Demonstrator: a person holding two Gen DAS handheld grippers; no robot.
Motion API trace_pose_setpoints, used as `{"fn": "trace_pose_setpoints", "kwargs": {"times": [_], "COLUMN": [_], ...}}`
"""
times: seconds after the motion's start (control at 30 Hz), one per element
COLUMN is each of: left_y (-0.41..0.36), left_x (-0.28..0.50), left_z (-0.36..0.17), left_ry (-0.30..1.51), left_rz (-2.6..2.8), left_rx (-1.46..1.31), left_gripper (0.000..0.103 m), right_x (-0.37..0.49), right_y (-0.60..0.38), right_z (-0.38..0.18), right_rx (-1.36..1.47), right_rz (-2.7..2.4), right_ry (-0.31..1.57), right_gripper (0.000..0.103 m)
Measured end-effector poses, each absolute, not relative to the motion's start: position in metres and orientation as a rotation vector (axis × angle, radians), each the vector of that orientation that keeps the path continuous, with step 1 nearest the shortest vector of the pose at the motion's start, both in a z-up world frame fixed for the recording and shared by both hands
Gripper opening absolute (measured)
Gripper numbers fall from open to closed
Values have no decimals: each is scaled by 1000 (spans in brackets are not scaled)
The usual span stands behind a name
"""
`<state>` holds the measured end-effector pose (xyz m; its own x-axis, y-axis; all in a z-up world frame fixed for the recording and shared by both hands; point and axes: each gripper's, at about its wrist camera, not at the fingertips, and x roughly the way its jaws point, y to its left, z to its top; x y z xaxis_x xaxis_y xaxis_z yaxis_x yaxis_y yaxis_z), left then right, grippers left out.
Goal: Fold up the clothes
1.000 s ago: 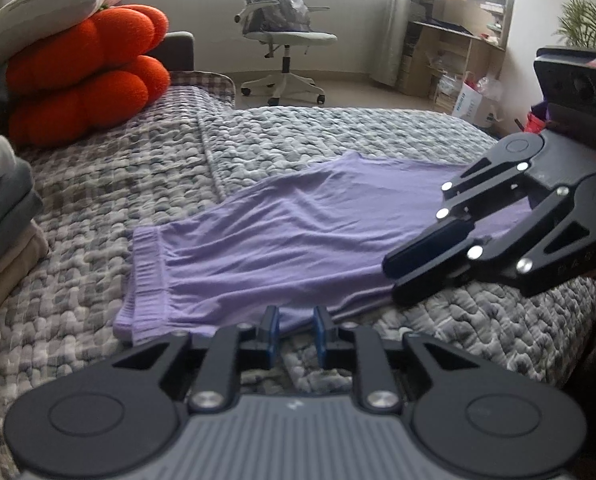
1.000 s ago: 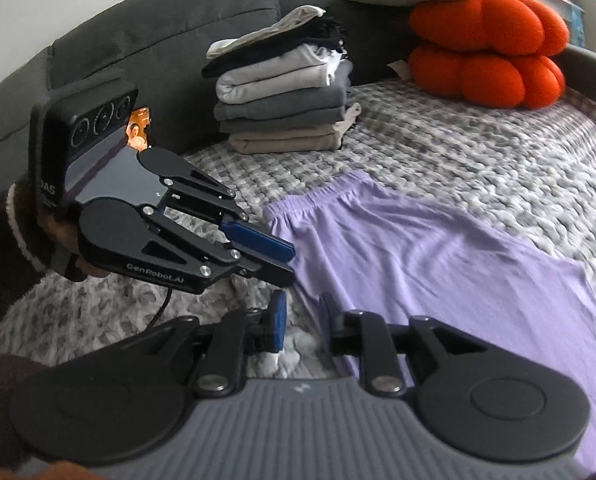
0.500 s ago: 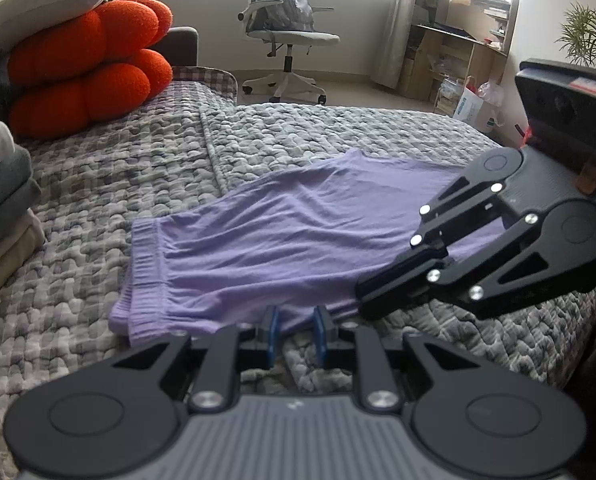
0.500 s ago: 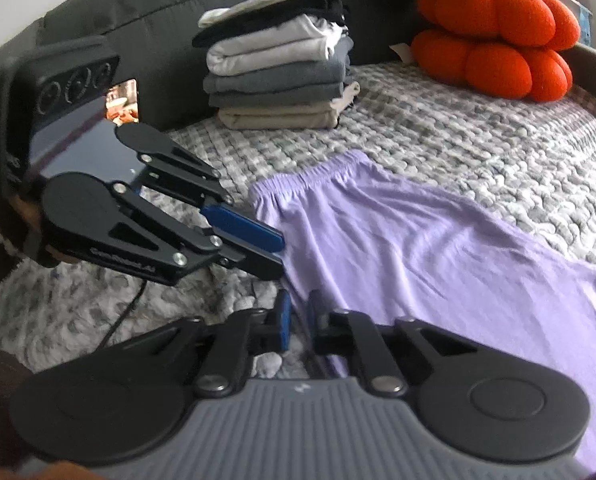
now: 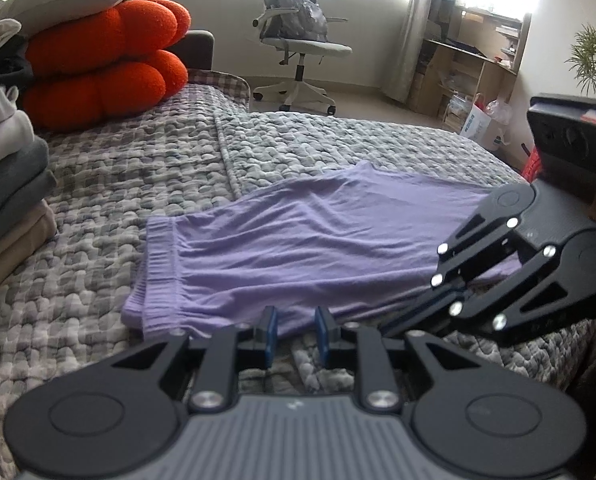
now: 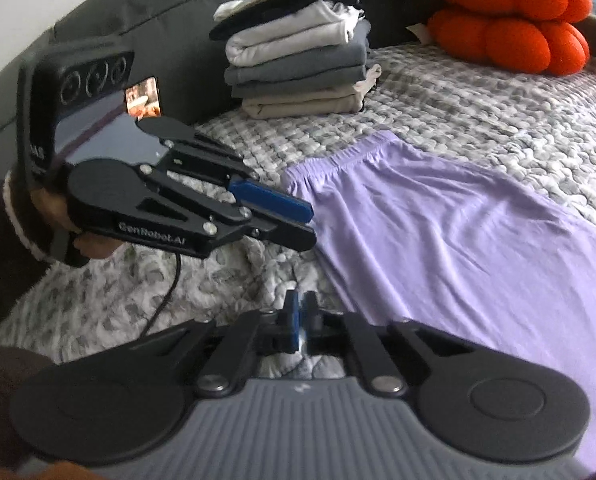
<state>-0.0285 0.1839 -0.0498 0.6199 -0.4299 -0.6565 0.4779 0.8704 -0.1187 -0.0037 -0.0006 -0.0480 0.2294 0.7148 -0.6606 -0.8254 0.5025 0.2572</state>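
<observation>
Two tongs flank the flat lilac cotton shorts [image 5: 298, 240] on the bed — left tongs [image 5: 293, 330] spread, right tongs [image 6: 300, 322] nearly pressed together, pinching nothing — likely readying a fold.

Left tongs [image 5: 293, 330] parted, right tongs [image 6: 301, 318] nearly closed

Your lilac garment [image 5: 318, 240] is thin, smooth, matt cloth with fine wrinkles, lying on a nubbly grey woven bedcover [image 5: 137, 168]. Your left gripper [image 5: 293, 332] is matt black plastic with shiny metal screws; the orange cushions [image 5: 105, 64], upper left, look fuzzy.
</observation>
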Motion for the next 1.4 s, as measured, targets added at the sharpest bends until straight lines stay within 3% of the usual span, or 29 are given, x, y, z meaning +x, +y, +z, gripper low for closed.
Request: {"fn": "trace_pose_setpoints", "kwargs": {"times": [0.93, 1.13, 1.4], "left_y": [185, 186, 188], "left_x": [-19, -19, -19], "left_z": [-54, -55, -54], "left_ry": [752, 753, 747], "left_rz": [-503, -499, -490], "left_rx": [46, 41, 25], "left_gripper": [26, 26, 26], "right_x": [14, 34, 41], "right_y": [20, 14, 7], "right_z": [-50, -54, -55], "right_rx": [-273, -152, -24], "right_rz": [1009, 993, 1010], "right_ry": [740, 836, 915], "right_gripper": [13, 1, 0]}}
